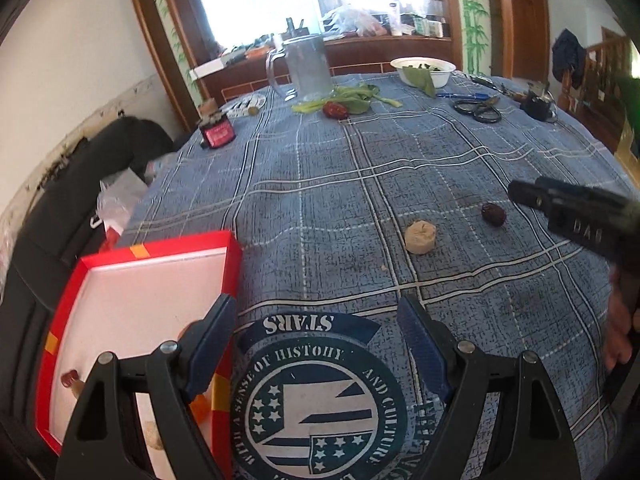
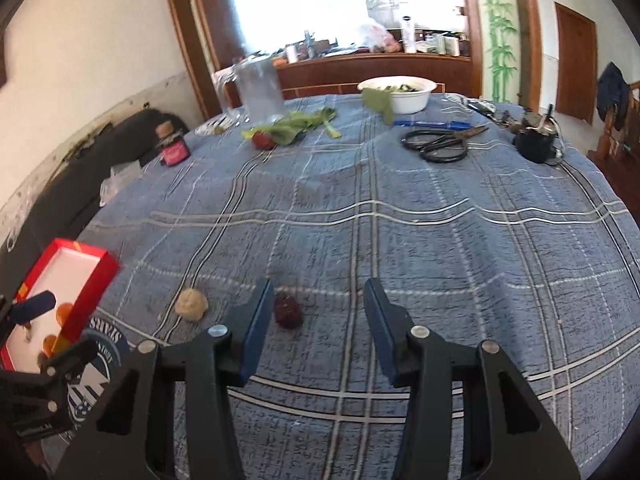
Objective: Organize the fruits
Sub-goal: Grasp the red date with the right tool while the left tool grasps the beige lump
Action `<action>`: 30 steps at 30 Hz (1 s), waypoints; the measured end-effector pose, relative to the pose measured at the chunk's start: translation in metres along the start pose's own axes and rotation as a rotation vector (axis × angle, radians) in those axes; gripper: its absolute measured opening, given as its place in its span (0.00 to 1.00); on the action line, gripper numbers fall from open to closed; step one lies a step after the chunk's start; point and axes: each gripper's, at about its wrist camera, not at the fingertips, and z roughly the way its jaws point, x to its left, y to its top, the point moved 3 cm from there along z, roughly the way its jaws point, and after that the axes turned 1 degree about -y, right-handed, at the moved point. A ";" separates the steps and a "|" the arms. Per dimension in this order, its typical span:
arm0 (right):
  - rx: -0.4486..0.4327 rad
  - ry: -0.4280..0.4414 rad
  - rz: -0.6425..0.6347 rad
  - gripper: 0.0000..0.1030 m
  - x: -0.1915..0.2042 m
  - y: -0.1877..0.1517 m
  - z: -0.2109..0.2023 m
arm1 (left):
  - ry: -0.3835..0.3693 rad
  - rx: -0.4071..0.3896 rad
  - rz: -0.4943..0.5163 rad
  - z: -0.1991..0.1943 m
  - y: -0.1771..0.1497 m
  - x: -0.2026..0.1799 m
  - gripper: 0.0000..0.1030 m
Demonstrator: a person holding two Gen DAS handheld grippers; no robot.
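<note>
A dark red date (image 2: 287,310) lies on the blue checked tablecloth between the fingers of my right gripper (image 2: 318,284), close to the left finger; the pads do not press it. A beige round piece (image 2: 192,304) lies to its left. My left gripper (image 1: 316,304) hangs open over the cloth's round badge, its left finger above the wall of the red box (image 1: 236,264). The box holds a small red fruit (image 1: 69,378) and orange ones (image 1: 200,408). In the left wrist view the date (image 1: 493,214) and the beige piece (image 1: 419,237) lie ahead to the right. Another red fruit (image 2: 263,139) sits by green leaves at the far side.
At the back of the table stand a glass jug (image 1: 306,66), a white bowl of greens (image 1: 423,68), black scissors (image 1: 478,110), a blue pen, a small pink-labelled bottle (image 1: 216,130) and a black pot (image 1: 536,104). A dark sofa runs along the table's left edge.
</note>
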 end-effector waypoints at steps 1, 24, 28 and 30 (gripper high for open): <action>0.003 0.003 -0.014 0.44 0.003 -0.001 0.001 | -0.004 0.004 -0.007 0.001 0.000 0.000 0.79; 0.113 0.038 0.053 0.19 0.000 -0.004 0.023 | -0.069 0.056 -0.022 0.014 0.013 -0.024 0.79; 0.043 0.002 0.131 0.19 -0.020 0.005 0.008 | -0.094 0.067 -0.028 0.025 0.022 -0.032 0.79; 0.018 -0.028 0.156 0.19 -0.029 0.007 0.002 | -0.097 0.076 -0.039 0.031 0.026 -0.035 0.79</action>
